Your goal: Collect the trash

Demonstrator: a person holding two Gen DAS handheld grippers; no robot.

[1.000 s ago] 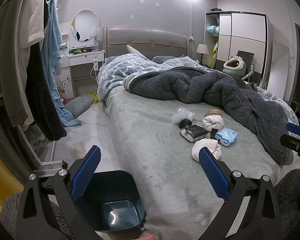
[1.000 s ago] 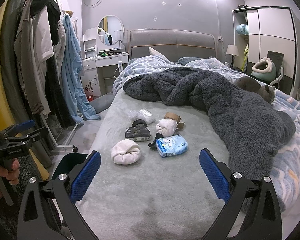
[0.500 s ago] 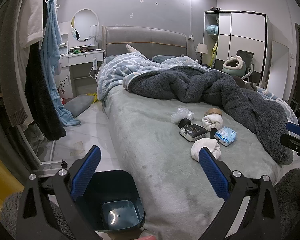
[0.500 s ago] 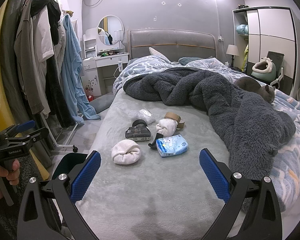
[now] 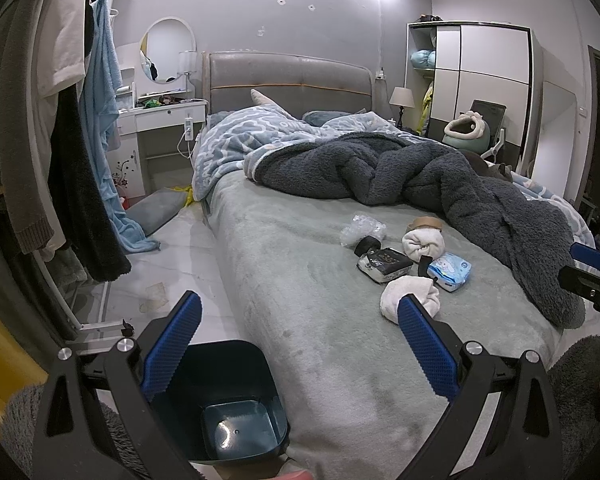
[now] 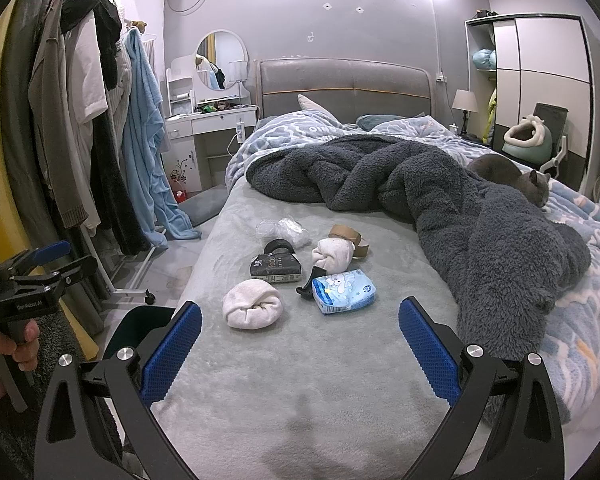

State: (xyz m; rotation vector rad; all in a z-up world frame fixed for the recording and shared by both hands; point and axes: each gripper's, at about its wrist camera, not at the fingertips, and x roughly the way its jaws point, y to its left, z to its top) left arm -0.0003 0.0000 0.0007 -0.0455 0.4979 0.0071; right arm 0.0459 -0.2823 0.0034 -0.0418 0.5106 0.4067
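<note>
Several small items lie mid-bed: a blue tissue pack [image 6: 344, 291], a black packet [image 6: 276, 267], crumpled clear plastic [image 6: 284, 229], a brown tape roll [image 6: 350, 236], a black tape roll [image 6: 279, 246] and two rolled white socks [image 6: 253, 305] [image 6: 334, 255]. The same heap shows in the left wrist view, with the tissue pack [image 5: 449, 272] and black packet [image 5: 385, 264]. A dark blue bin [image 5: 220, 400] stands on the floor at the bed's corner. My left gripper [image 5: 300, 340] is open and empty above the bin and bed edge. My right gripper [image 6: 300, 344] is open and empty over the bed's foot.
A dark fleece blanket [image 6: 440, 208] and a grey cat [image 6: 508, 176] lie on the bed's right side. A clothes rack [image 6: 96, 132] stands left of the bed, with a dressing table [image 6: 212, 124] behind. A wardrobe [image 5: 480, 92] stands at the far right.
The left wrist view has shifted very slightly. Both grippers stay open and empty, and nothing on the bed has moved.
</note>
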